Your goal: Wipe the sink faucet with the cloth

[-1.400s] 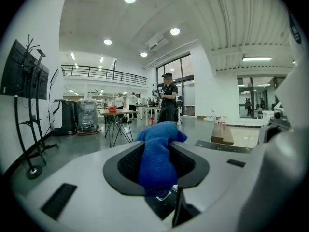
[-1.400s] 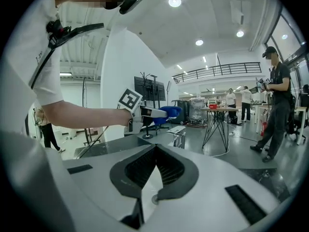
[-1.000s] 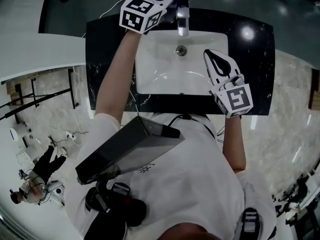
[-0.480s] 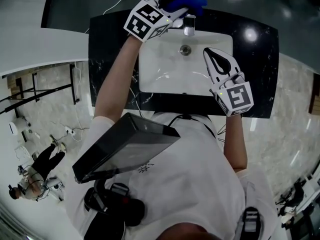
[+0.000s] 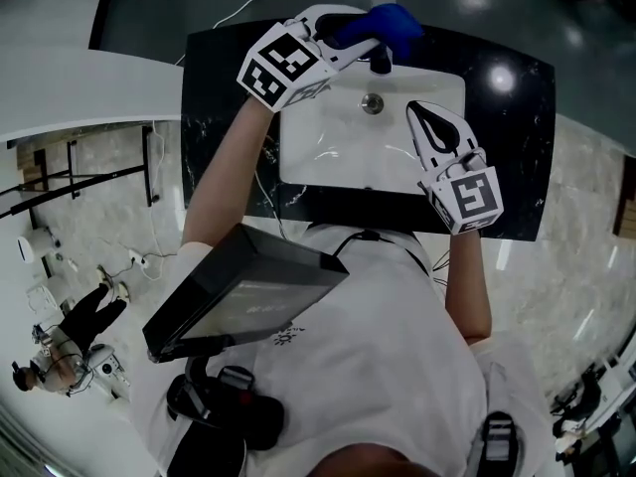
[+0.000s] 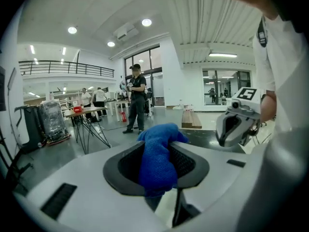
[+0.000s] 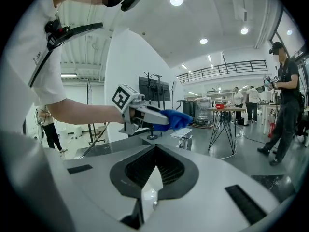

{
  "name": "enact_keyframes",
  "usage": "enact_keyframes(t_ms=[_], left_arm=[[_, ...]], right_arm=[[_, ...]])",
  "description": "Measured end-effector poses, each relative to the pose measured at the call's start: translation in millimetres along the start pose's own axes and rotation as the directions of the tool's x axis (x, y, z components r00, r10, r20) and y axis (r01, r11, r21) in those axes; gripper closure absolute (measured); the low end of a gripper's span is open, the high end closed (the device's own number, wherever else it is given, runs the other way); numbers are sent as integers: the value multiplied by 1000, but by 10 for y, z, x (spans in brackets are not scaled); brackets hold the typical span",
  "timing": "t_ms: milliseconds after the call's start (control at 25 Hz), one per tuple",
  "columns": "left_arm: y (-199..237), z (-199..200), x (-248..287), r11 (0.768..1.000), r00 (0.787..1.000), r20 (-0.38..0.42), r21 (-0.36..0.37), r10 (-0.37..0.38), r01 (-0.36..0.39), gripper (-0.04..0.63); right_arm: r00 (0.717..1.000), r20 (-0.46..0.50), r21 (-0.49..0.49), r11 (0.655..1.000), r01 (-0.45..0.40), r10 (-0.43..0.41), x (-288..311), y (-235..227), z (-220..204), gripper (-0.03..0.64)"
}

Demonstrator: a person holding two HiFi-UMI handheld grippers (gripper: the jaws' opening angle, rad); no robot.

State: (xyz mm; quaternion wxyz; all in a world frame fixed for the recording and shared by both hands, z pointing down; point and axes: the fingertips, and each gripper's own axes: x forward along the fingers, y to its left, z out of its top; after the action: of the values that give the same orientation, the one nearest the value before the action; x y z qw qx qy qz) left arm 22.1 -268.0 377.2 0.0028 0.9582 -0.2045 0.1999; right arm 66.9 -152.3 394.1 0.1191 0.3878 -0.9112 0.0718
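L tool (image 5: 358, 36) is clamped on the blue cloth (image 5: 393, 23). In the left gripper view the jaws stand part-way, pinching a bunched fold, and a wad sticks out past the tips. The cloth sits at the back edge of the white sink (image 5: 298, 157), over the faucet (image 7: 185, 140). In the right gripper view it is just above the faucet top, and contact can't be confirmed. R tool (image 5: 429, 117) hovers over the basin's right side with its tips together, nothing in them, well apart from the cloth. A black table (image 5: 219, 68) surrounds the sink.

Handling, as a judgement:
- The cloth looks soft, light and limp, prob. microfibre. It squashes under the jaws, won't slip easily and drapes round curves.
- The best hold is mid-bunch, as it is held now, so 1 loose wad leads and the hard jaws don't scrape metal.
- The faucet is rigid, fixed and looks smooth, so the cloth will slide over it w/ little drag. It needs light pressure only.
- The flat top lever may shift if pushed, which could start the water.
- There is no need to grip the faucet itself.
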Motion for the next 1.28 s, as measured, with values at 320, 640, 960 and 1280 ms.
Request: enact_keyframes(t_ms=[320,640,960,1280], left_arm=[[751,76,343,996,996,-4,-29,88,-88,471],[641,-147,492,998,996,-77,-21,49,-51,471],[79,-185,223,1000,998,-58,-18,-26,25,471],[225,255,-6,999,998,44,27,42,-43,471]], right_arm=[[1000,-3,10,999,31,-31,-92,-31,-35,614],[998,-6,21,998,57,-57,-196,-77,-87,614],[1000,-1,10,1000,12,-12,-95,44,-79,614],[1000,15,2,1000,4,-4,-60,30,-13,614]])
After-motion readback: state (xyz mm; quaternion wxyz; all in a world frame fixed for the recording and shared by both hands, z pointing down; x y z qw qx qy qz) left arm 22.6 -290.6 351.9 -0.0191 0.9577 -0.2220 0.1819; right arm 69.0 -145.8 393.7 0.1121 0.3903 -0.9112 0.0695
